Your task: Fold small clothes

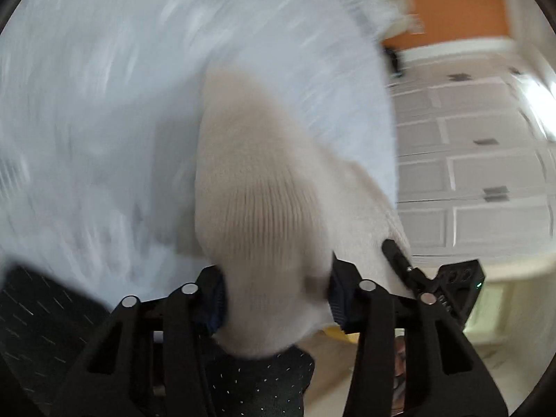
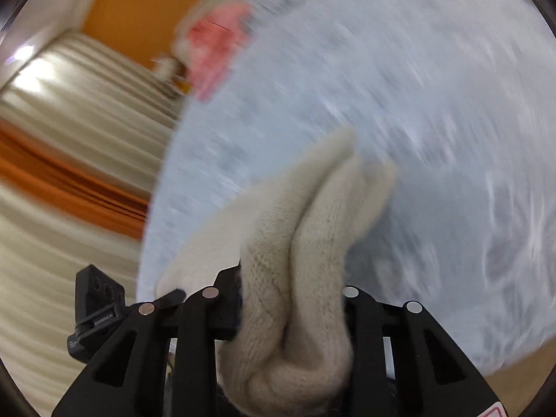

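Both grippers grasp a cream knit garment (image 1: 257,187) above a pale blue bedspread (image 1: 104,104).
Left gripper (image 1: 276,295) and right gripper (image 2: 292,299) each clench bunched fabric near the bedspread's edge.

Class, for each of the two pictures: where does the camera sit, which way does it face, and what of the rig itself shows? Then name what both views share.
Left wrist: sits behind the left claw, facing forward and down at the cream knit garment on the pale blue cloth; its black fingers show.
Right wrist: sits behind the right claw, facing the same garment; its fingers and the other claw's tip show.
Shared: garment, blue cloth, orange wall.
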`<state>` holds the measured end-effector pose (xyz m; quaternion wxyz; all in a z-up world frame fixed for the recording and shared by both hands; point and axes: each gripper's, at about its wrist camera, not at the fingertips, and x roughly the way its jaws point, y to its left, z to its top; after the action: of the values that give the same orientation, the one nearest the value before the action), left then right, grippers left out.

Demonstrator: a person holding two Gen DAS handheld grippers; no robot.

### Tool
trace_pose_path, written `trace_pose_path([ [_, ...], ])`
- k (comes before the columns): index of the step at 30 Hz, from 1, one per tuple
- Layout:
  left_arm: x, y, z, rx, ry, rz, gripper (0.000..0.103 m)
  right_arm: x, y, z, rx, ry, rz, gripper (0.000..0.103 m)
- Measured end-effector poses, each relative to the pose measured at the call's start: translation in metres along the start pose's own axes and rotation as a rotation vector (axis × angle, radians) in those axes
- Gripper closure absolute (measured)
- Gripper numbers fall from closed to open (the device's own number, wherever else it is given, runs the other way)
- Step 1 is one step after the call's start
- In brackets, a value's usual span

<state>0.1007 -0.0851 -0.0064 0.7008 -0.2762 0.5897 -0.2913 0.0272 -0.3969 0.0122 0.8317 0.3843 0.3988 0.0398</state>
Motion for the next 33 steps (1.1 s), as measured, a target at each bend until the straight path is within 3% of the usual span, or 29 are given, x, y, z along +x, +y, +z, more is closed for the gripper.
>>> trace_pose_path([
  [2, -0.023, -0.01, 0.008, 0.06, -0.06, 0.0, 0.059, -0.002, 0.012, 0.001, -0.041, -0.014, 0.01, 0.074],
  [4, -0.022, -0.003, 0.01, 0.066, -0.054, 0.03, 0.056, 0.02, 0.002, -0.012, -0.07, 0.025, -0.042, 0.07],
  [7, 0.027, 0.029, -0.007, 0.1, 0.028, 0.224, 0.053, 0.085, -0.055, -0.043, 0.026, 0.22, -0.192, 0.066],
  [8, 0.041, 0.039, -0.013, 0.098, 0.061, 0.289, 0.053, 0.097, -0.065, -0.049, 0.045, 0.262, -0.24, 0.058],
  [9, 0.054, 0.052, -0.022, 0.091, 0.087, 0.346, 0.053, 0.093, -0.067, -0.053, 0.06, 0.229, -0.228, 0.056],
  [12, 0.034, 0.049, -0.036, 0.117, -0.015, 0.306, 0.047, 0.058, -0.034, -0.044, -0.04, 0.121, -0.305, 0.052],
  [15, 0.02, 0.034, -0.038, 0.173, -0.069, 0.337, 0.047, 0.027, -0.001, -0.037, -0.131, 0.014, -0.315, 0.05],
  [16, 0.018, 0.029, -0.038, 0.198, -0.084, 0.365, 0.047, 0.023, 0.006, -0.035, -0.139, 0.003, -0.3, 0.044],
  [17, 0.02, 0.024, -0.039, 0.223, -0.089, 0.388, 0.047, 0.026, 0.008, -0.035, -0.136, 0.026, -0.294, 0.038],
  [20, 0.022, 0.014, -0.037, 0.272, -0.103, 0.45, 0.047, 0.041, -0.001, -0.04, -0.1, 0.103, -0.299, 0.038],
  [24, 0.024, 0.001, -0.041, 0.332, -0.104, 0.507, 0.046, 0.059, -0.019, -0.076, -0.011, 0.212, -0.255, 0.037],
  [25, 0.023, 0.001, -0.041, 0.341, -0.101, 0.512, 0.045, 0.065, -0.02, -0.082, -0.011, 0.225, -0.258, 0.043],
  [26, 0.026, 0.001, -0.04, 0.347, -0.098, 0.518, 0.045, 0.068, -0.022, -0.084, -0.021, 0.231, -0.268, 0.072],
  [27, 0.028, 0.001, -0.04, 0.353, -0.094, 0.529, 0.045, 0.072, -0.023, -0.081, -0.031, 0.237, -0.283, 0.088],
  [29, 0.032, 0.0, -0.04, 0.355, -0.095, 0.537, 0.045, 0.066, -0.016, -0.068, -0.03, 0.196, -0.251, 0.089],
  [33, 0.03, -0.002, -0.041, 0.371, -0.107, 0.554, 0.043, 0.04, 0.022, -0.045, -0.174, 0.1, -0.27, 0.089],
])
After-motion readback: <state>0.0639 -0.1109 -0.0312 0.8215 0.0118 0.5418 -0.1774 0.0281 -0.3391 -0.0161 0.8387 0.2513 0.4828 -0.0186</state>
